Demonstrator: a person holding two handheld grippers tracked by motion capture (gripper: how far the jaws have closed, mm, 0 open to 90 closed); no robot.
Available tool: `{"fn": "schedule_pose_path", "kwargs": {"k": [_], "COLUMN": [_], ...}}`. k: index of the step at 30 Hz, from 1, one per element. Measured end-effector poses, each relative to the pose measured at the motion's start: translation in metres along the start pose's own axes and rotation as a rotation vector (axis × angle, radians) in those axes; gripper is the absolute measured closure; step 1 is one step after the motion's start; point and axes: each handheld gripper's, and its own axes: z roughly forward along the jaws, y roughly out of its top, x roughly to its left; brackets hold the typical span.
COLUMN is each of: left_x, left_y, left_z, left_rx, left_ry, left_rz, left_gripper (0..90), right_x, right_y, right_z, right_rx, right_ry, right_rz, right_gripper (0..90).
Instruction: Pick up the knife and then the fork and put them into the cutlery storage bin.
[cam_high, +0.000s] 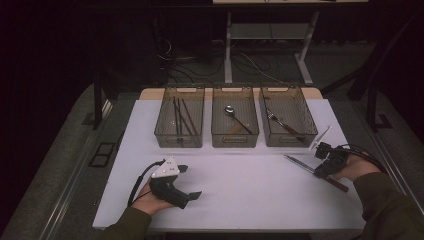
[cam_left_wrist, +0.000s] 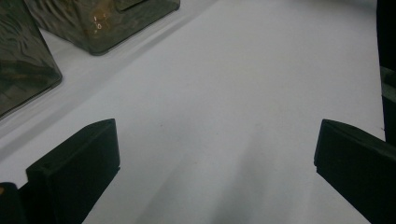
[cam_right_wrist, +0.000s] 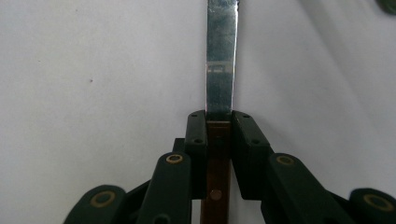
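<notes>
The right gripper (cam_right_wrist: 219, 122) is clamped on a knife (cam_high: 305, 166) where its brown handle meets the blade, so it stays level near the tabletop (cam_high: 240, 200) right edge, just before the right bin (cam_high: 288, 116) holding a fork. The left gripper (cam_high: 192, 182), spread wide and empty, rests over bare tabletop, leaving room between.

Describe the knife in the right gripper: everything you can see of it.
The knife has a flat, shiny metal blade and a brown, wood-looking handle with a metal rivet. The right gripper clamps it where blade meets handle, both jaws pressing its sides. In the high view it lies aslant near the white table's right edge, blade toward the middle, handle end beside the hand.
</notes>
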Motion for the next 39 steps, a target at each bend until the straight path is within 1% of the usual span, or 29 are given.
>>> {"fn": "schedule_pose_path", "kwargs": {"k": [1,4,5,7,9,13,20,21,22,23,25,28,31,32,34,36,39], "left_x": [0.000,0.000,0.000,0.000,0.000,0.000,0.000,0.000,0.000,0.000,0.000,0.000,0.001,0.001,0.001,0.001,0.001], "left_y": [0.000,0.000,0.000,0.000,0.000,0.000,0.000,0.000,0.000,0.000,0.000,0.000,0.000,0.000,0.000,0.000,0.000], "left_z": [0.000,0.000,0.000,0.000,0.000,0.000,0.000,0.000,0.000,0.000,0.000,0.000,0.000,0.000,0.000,-0.001,-0.001], "left_rx": [0.000,-0.002,-0.002,-0.002,-0.003,-0.002,-0.003,-0.003,-0.003,-0.003,-0.003,-0.002,-0.008,-0.008,-0.011,-0.010,-0.007], "left_ry": [0.000,0.000,0.000,0.000,0.000,0.002,0.002,0.002,0.002,0.002,0.001,0.001,-0.002,-0.004,-0.006,-0.008,-0.011], "left_rz": [0.001,-0.003,-0.004,-0.005,-0.004,-0.004,-0.005,-0.005,-0.005,-0.006,-0.004,-0.004,-0.012,-0.016,-0.017,-0.017,-0.014], "left_gripper": [0.0,0.0,0.0,0.0,0.0,0.0,0.0,0.0,0.0,0.0,0.0,0.0,0.0,0.0,0.0,0.0,0.0], "right_x": [-0.001,-0.004,-0.005,-0.005,-0.004,-0.002,-0.003,-0.004,-0.005,-0.005,-0.006,-0.005,-0.006,-0.006,-0.007,-0.007,-0.009], "right_y": [-0.002,-0.007,-0.009,-0.012,-0.015,-0.020,-0.032,-0.034,-0.035,-0.036,-0.037,-0.038,-0.037,-0.036,-0.034,-0.033,-0.030], "right_z": [-0.001,-0.006,-0.007,-0.011,-0.013,-0.018,-0.026,-0.026,-0.027,-0.028,-0.031,-0.036,-0.041,-0.043,-0.046,-0.049,-0.053], "right_rx": [-0.018,-0.083,-0.103,-0.145,-0.195,-0.277,-0.468,-0.495,-0.519,-0.538,-0.567,-0.632,-0.690,-0.710,-0.738,-0.752,-0.787], "right_ry": [-0.007,-0.005,0.002,-0.003,0.016,0.018,0.053,0.052,0.065,0.068,0.064,0.062,0.046,0.040,0.030,0.010,-0.003], "right_rz": [0.005,0.024,0.028,0.032,0.039,0.051,0.104,0.109,0.120,0.127,0.138,0.153,0.165,0.177,0.182,0.193,0.209], "right_gripper": [77.3,77.3,77.3,77.3,77.3,77.3,77.3,77.3,77.2,77.3,77.2,77.2,77.2,77.2,77.2,77.2,77.2]}}
